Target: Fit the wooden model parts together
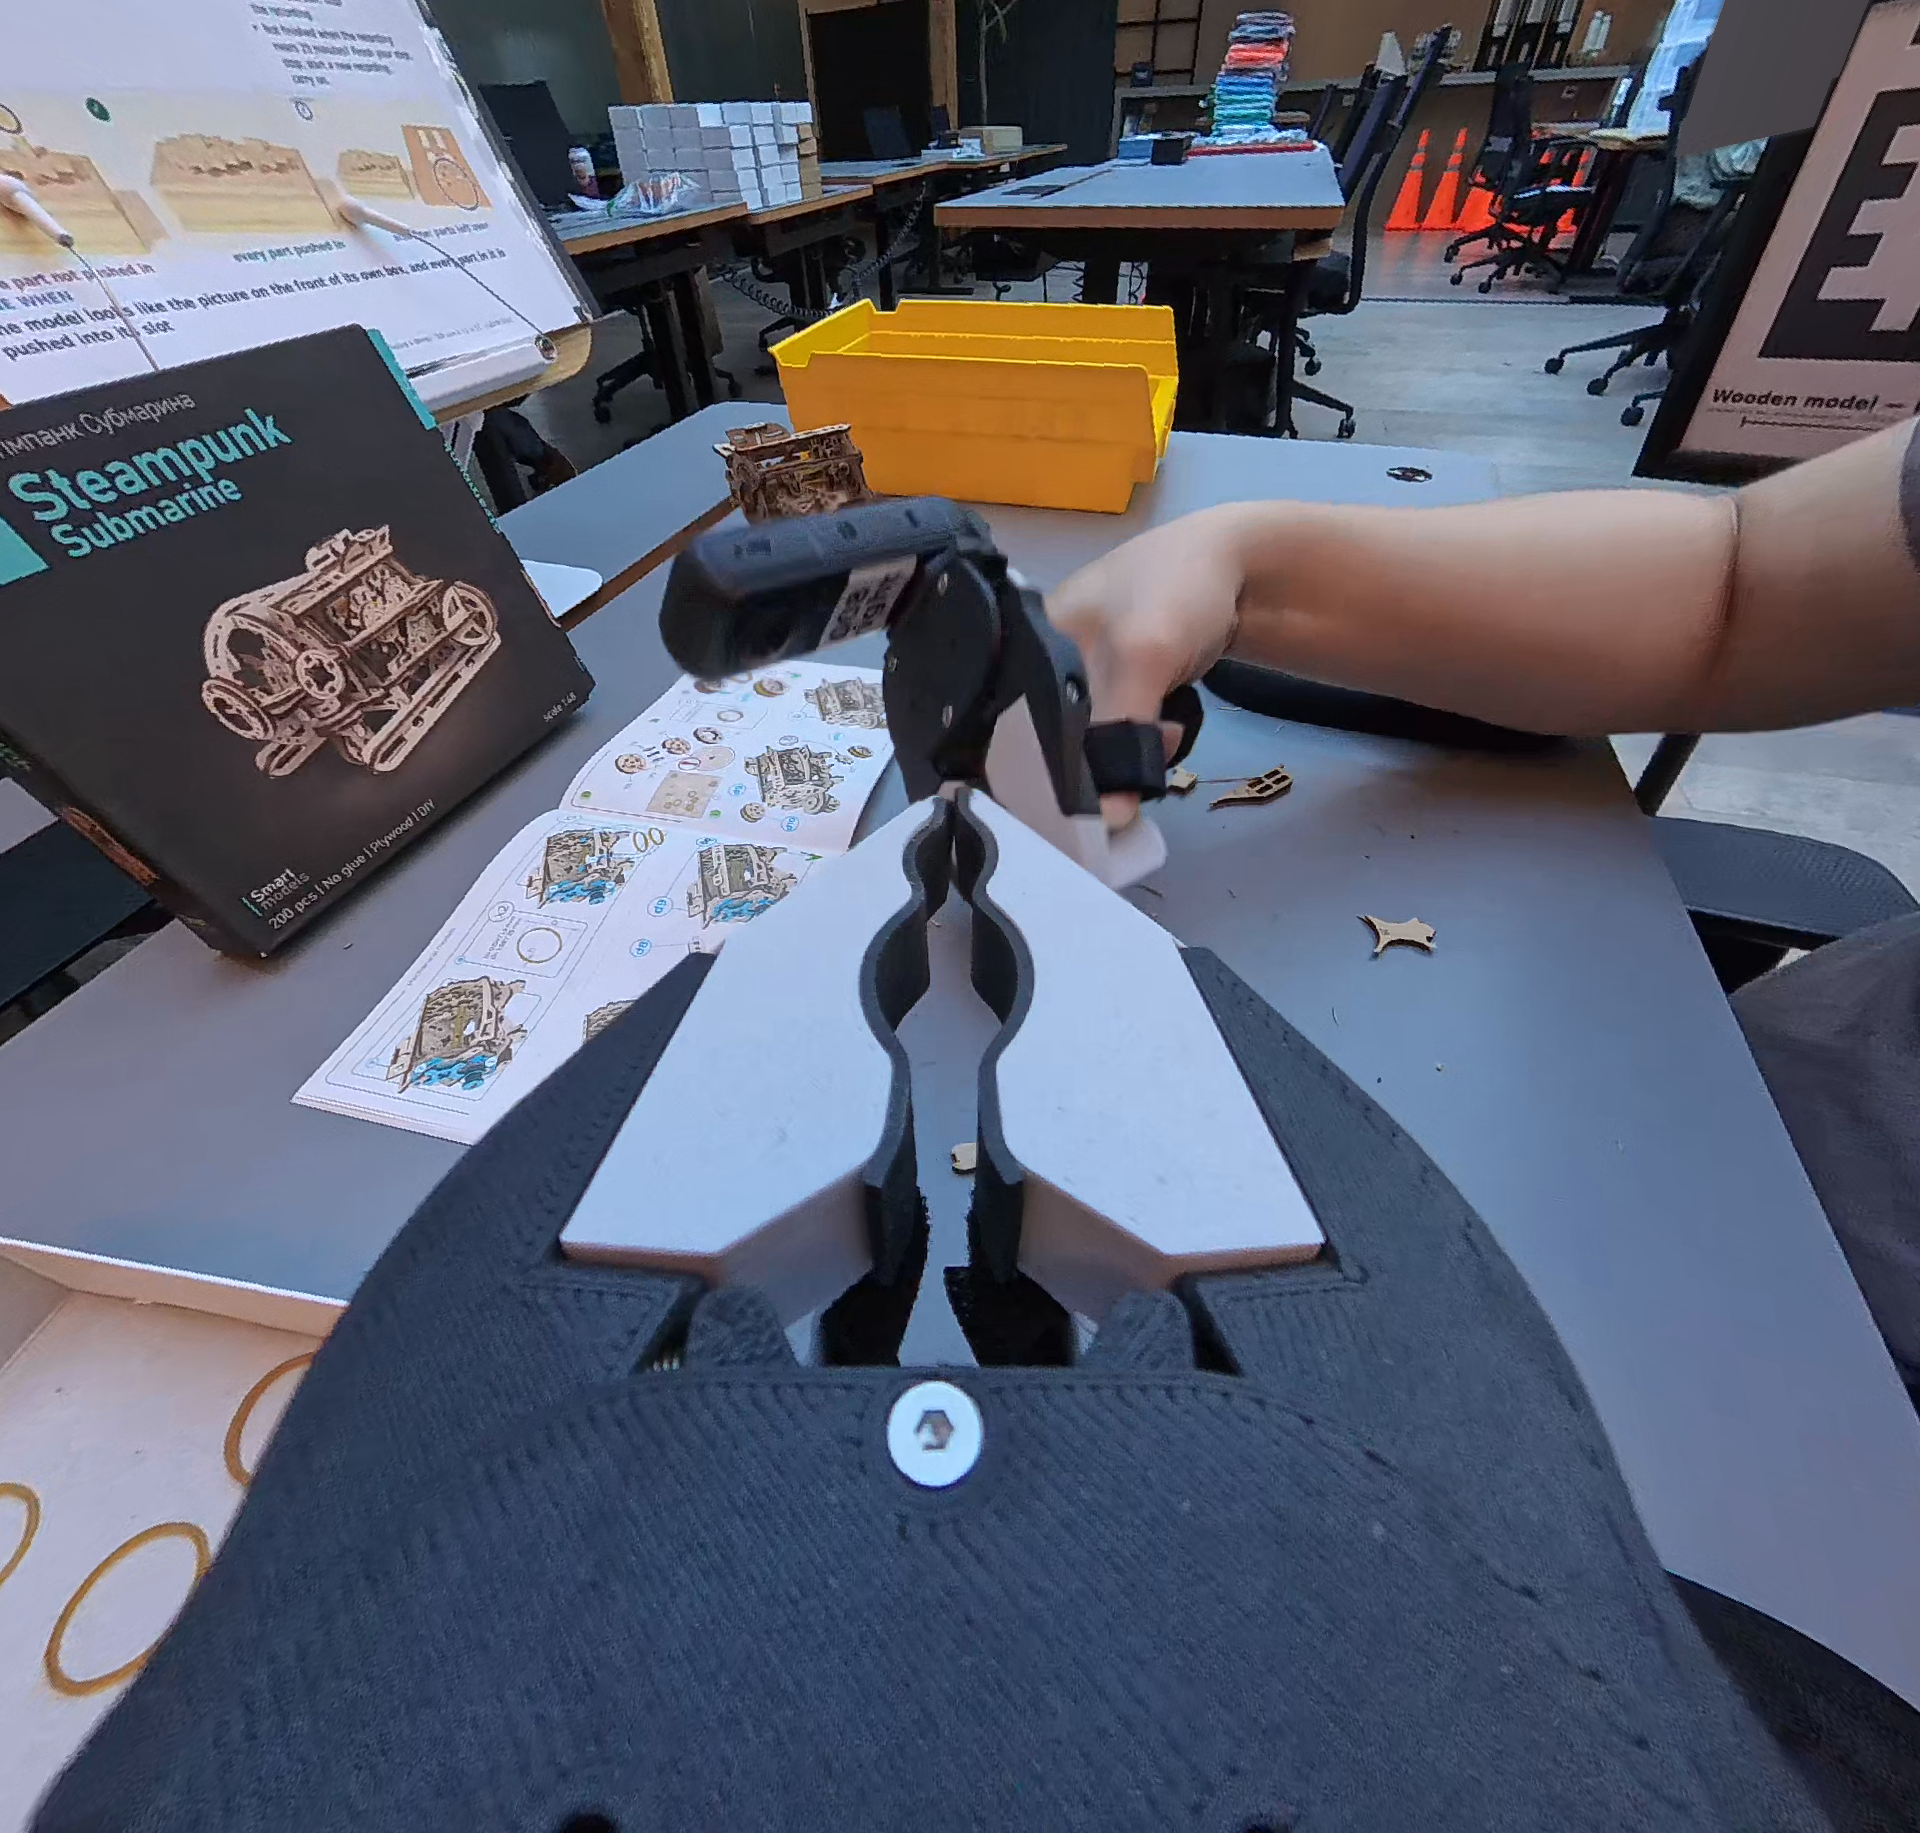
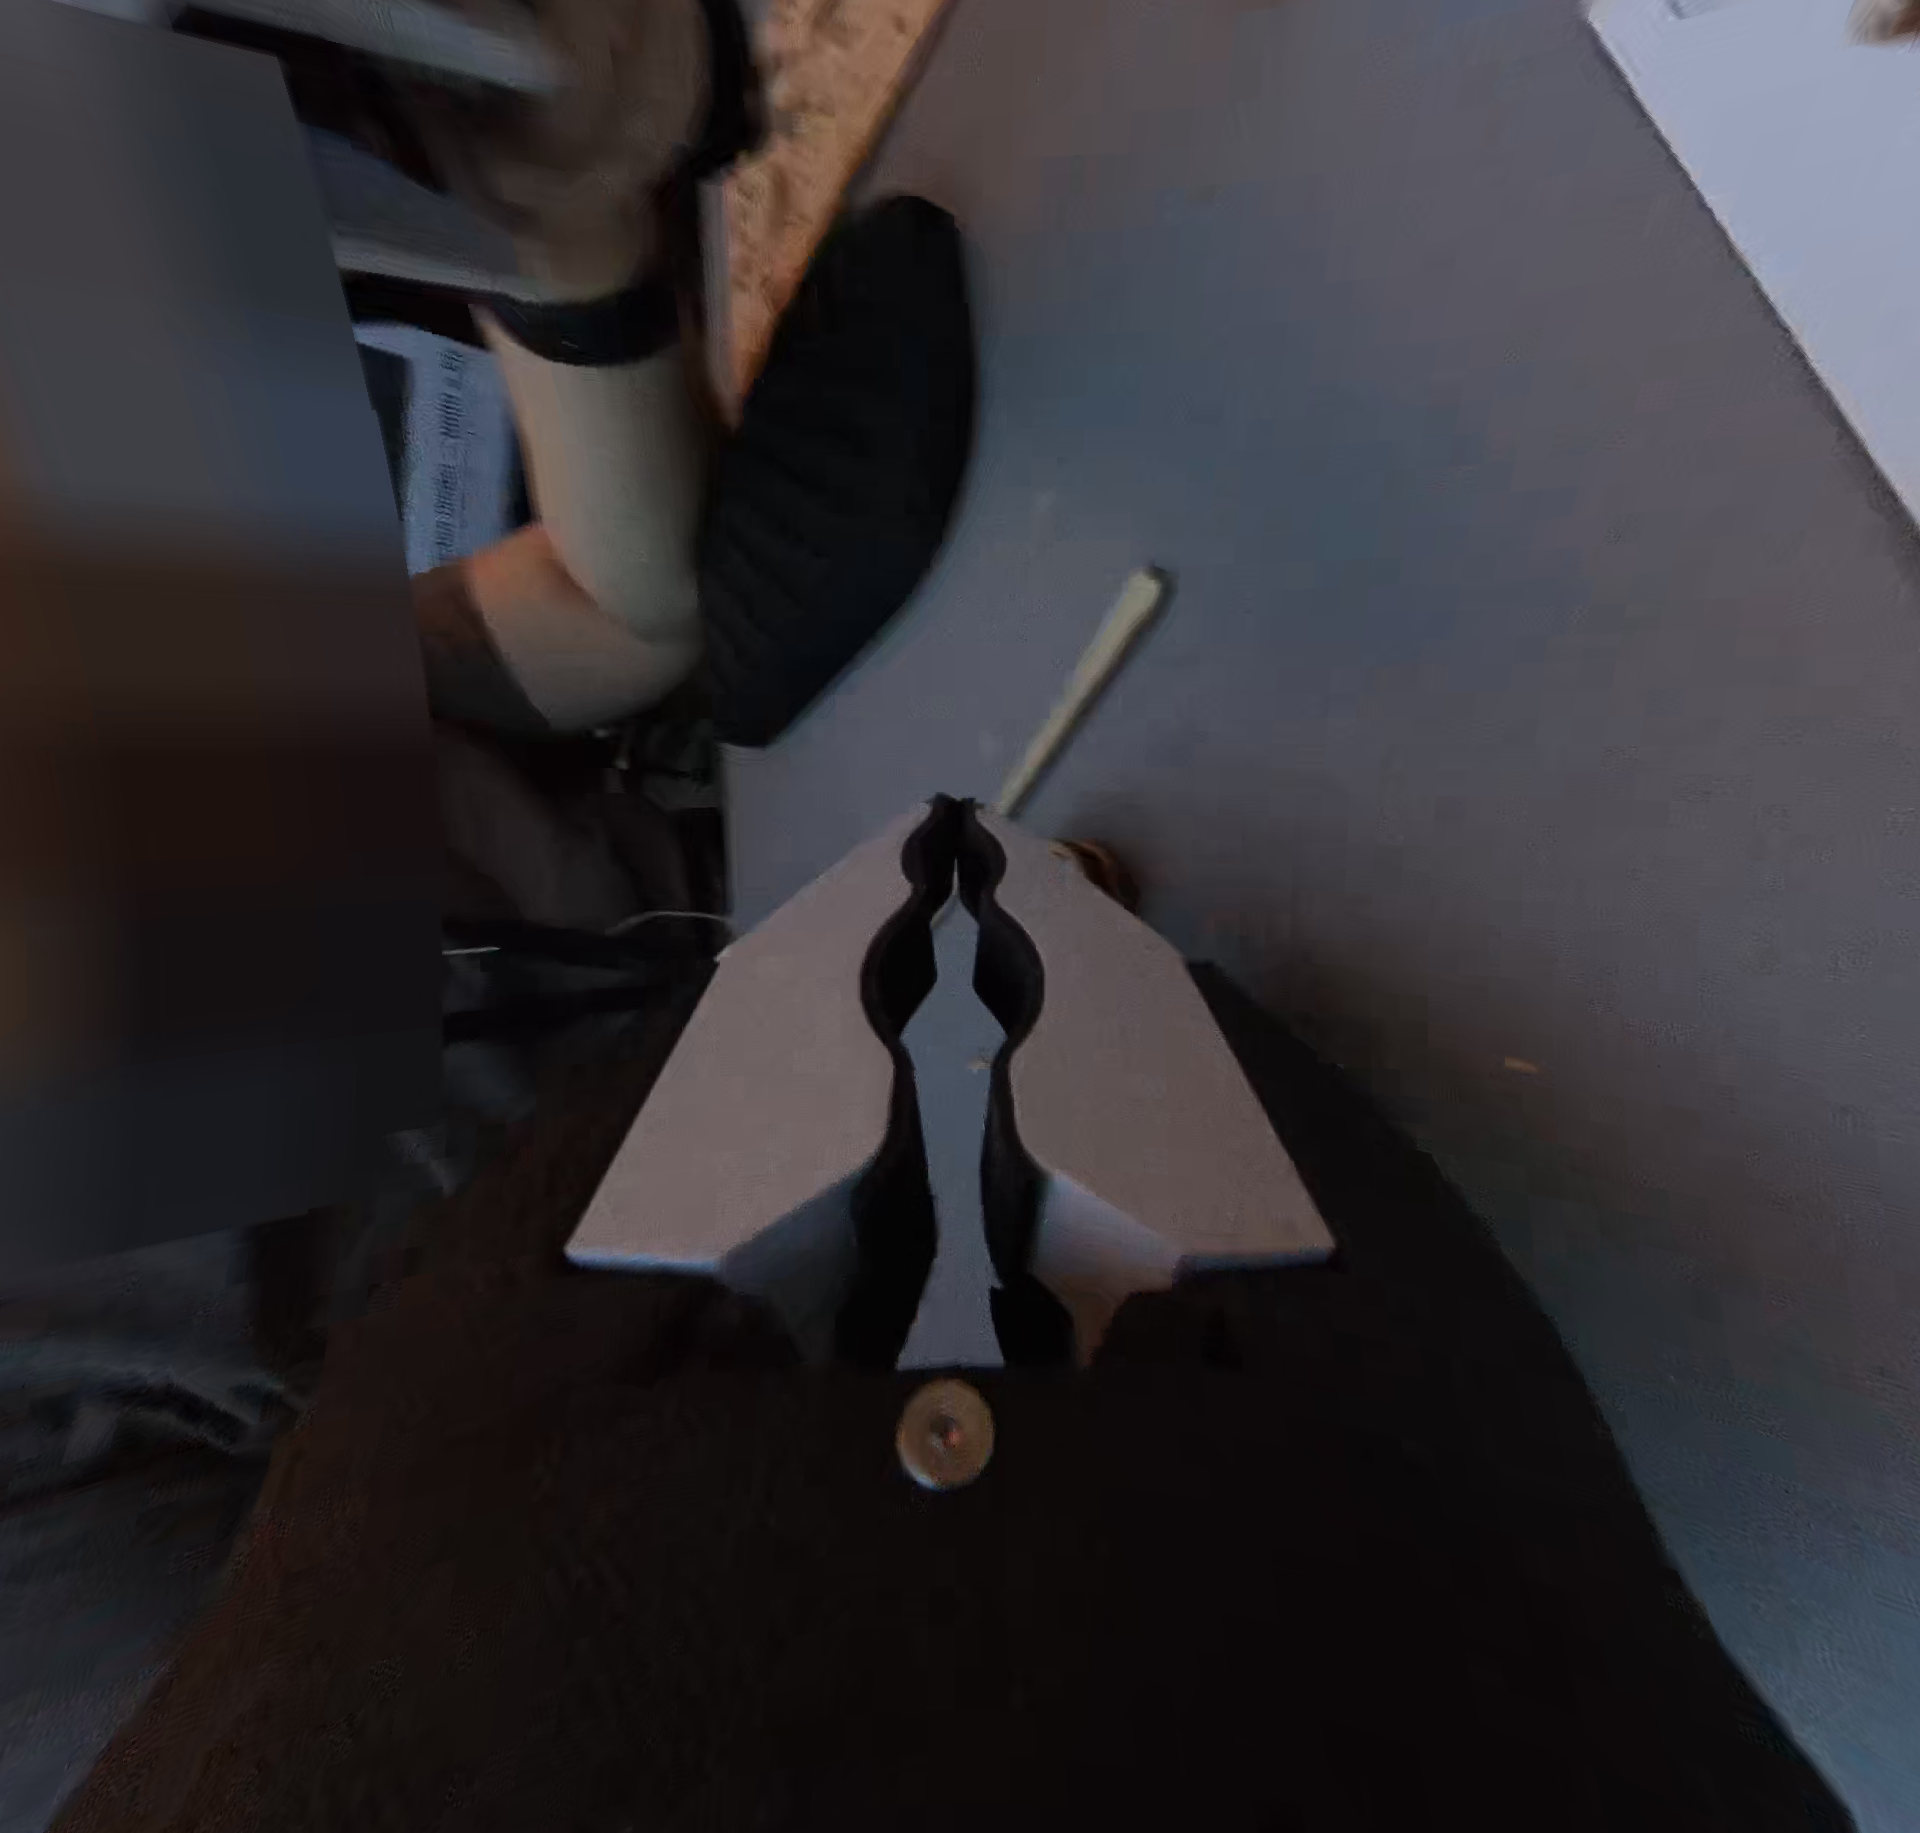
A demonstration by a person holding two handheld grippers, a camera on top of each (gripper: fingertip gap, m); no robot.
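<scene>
A partly built wooden model point(image 1: 795, 469) stands far back on the grey table point(image 1: 1455, 1108), next to a yellow bin. Small loose wooden parts point(image 1: 1252, 786) point(image 1: 1397, 933) lie on the table to the right. My left gripper point(image 1: 951, 817) is shut and empty, held above the table. My right gripper point(image 1: 1127, 838), held by a hand, points down at the table just beyond it. In the blurred right wrist view the right gripper point(image 2: 956, 812) is shut with nothing seen between its jaws. A thin pale stick point(image 2: 1081, 692) lies just past its tip, and a small brown part point(image 2: 1091, 858) lies beside it.
The yellow bin point(image 1: 987, 401) stands at the back. The kit box point(image 1: 260, 630) leans at left, with the open instruction booklet point(image 1: 582, 931) in front. A tray with rubber bands point(image 1: 114, 1596) sits lower left. A black pad point(image 2: 852, 453) and a plywood sheet point(image 2: 831, 69) lie near the person's arm.
</scene>
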